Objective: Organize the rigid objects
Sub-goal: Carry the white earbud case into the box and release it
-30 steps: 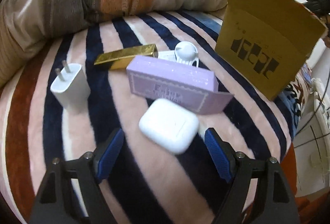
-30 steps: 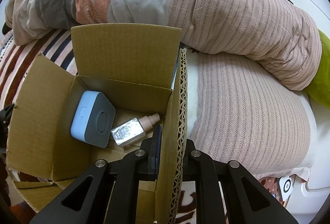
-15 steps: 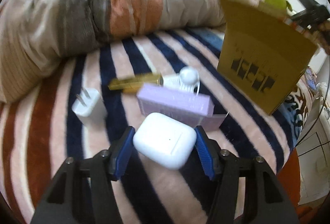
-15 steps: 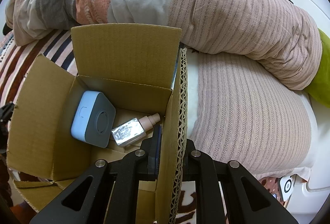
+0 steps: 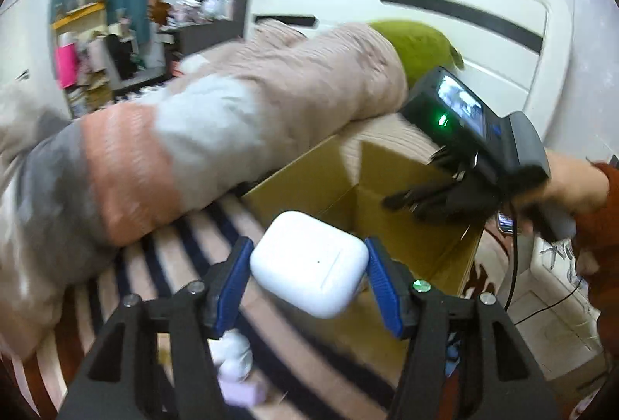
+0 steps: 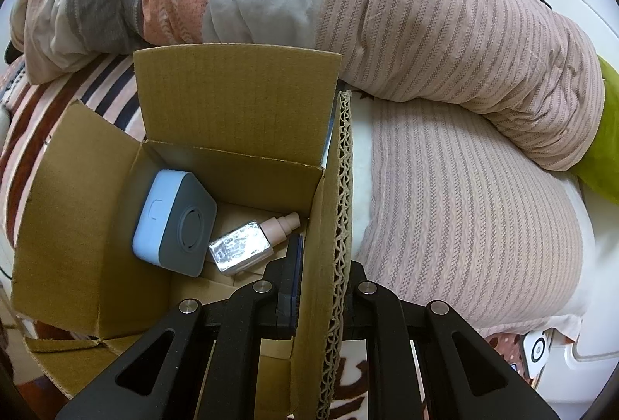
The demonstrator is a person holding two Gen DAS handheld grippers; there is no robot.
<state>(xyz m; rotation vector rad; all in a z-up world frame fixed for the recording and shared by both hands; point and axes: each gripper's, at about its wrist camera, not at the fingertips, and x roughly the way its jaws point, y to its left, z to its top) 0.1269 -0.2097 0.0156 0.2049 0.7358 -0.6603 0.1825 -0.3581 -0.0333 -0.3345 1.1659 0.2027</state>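
A rumpled quilt [image 6: 425,33] in pink, white, orange and grey bands lies heaped across the far side of a bed covered by a striped blanket [image 5: 185,253]. On the blanket stands an open cardboard box [image 6: 232,110], its flaps raised. The right gripper [image 6: 321,288] is closed on the box's right-hand wall, one blue-padded finger inside and the other outside, pinching the corrugated edge. In the left wrist view this gripper shows at the box's far side, with a lit screen and a green light on its body. Inside the box, a square blue and grey device [image 6: 174,222] leans against the left wall, and beside it lies a small bottle [image 6: 251,242] with a silver label and beige cap. The left gripper [image 5: 309,273] is clamped on a white earbud case [image 5: 309,261], held raised between its blue pads just in front of the box's near wall, off the blanket.
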